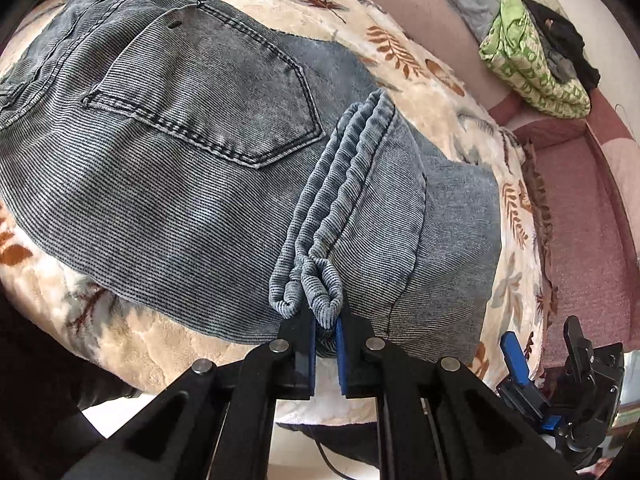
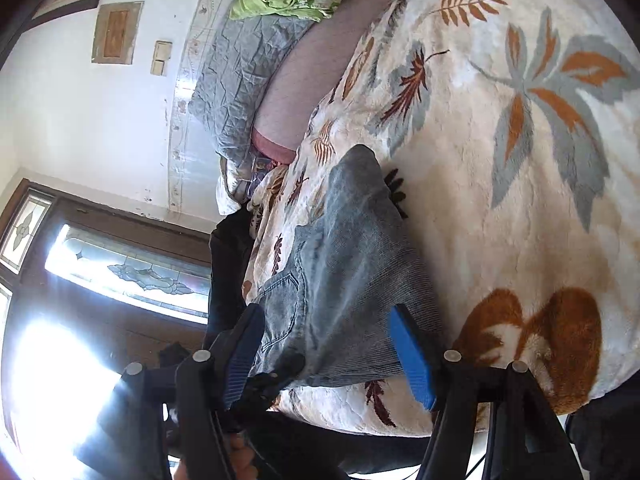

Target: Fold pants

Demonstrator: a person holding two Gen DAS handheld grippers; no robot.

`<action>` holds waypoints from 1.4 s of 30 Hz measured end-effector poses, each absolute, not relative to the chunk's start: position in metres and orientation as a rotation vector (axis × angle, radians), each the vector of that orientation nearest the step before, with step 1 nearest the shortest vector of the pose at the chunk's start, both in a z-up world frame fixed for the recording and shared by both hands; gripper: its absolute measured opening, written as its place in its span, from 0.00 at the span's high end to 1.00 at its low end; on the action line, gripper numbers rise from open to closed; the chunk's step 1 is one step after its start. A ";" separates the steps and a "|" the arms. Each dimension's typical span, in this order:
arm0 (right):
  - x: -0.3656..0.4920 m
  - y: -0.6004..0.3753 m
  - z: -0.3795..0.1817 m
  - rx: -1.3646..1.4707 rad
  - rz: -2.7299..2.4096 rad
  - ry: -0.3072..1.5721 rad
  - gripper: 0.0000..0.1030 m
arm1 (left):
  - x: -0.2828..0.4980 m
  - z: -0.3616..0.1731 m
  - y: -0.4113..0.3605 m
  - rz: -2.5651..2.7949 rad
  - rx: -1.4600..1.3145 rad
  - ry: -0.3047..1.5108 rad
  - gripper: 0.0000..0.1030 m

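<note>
Grey-blue denim pants (image 1: 168, 168) lie folded on a cream blanket with a leaf pattern (image 1: 452, 120), back pocket (image 1: 224, 92) facing up. My left gripper (image 1: 326, 334) is shut on the bunched leg hems (image 1: 320, 296), which lie over the folded pants near the blanket's front edge. My right gripper (image 2: 328, 344) is open, its blue pads (image 2: 412, 360) spread on either side of the pants' edge (image 2: 352, 280) without touching it. The right gripper also shows in the left wrist view (image 1: 540, 356), off to the right of the pants.
A green patterned cloth (image 1: 532, 68) with dark clothes (image 1: 560, 36) lies on the pink sheet (image 1: 580, 220) at the back right. A grey pillow (image 2: 240, 76) leans by the wall. A bright window (image 2: 120, 272) is at left. The blanket's front edge (image 1: 200, 376) drops off near me.
</note>
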State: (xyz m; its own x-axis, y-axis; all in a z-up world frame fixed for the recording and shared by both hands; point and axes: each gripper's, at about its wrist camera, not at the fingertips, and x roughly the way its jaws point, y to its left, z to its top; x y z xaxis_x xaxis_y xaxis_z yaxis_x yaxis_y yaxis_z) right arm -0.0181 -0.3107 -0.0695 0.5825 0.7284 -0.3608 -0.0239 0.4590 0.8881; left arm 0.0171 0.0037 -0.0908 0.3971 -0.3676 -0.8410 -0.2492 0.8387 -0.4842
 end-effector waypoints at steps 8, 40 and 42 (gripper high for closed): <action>0.007 -0.285 -0.106 0.890 0.520 1.006 0.24 | 0.019 -0.084 0.004 -0.121 -0.583 1.193 0.89; 0.151 -0.303 -0.091 0.693 0.462 1.153 0.60 | 0.025 -0.095 0.001 -0.236 -0.551 1.119 0.97; 0.160 -0.287 -0.092 0.648 0.492 1.182 0.73 | 0.023 -0.096 0.001 -0.242 -0.547 1.110 0.97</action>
State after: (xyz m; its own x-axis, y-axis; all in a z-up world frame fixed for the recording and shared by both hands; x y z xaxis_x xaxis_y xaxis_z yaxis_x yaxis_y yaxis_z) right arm 0.1601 -0.2866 -0.0925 0.3117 0.6613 -0.6823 -0.0180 0.7220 0.6916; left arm 0.0233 0.0013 -0.0957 0.4358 -0.4481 -0.7805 -0.0824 0.8437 -0.5304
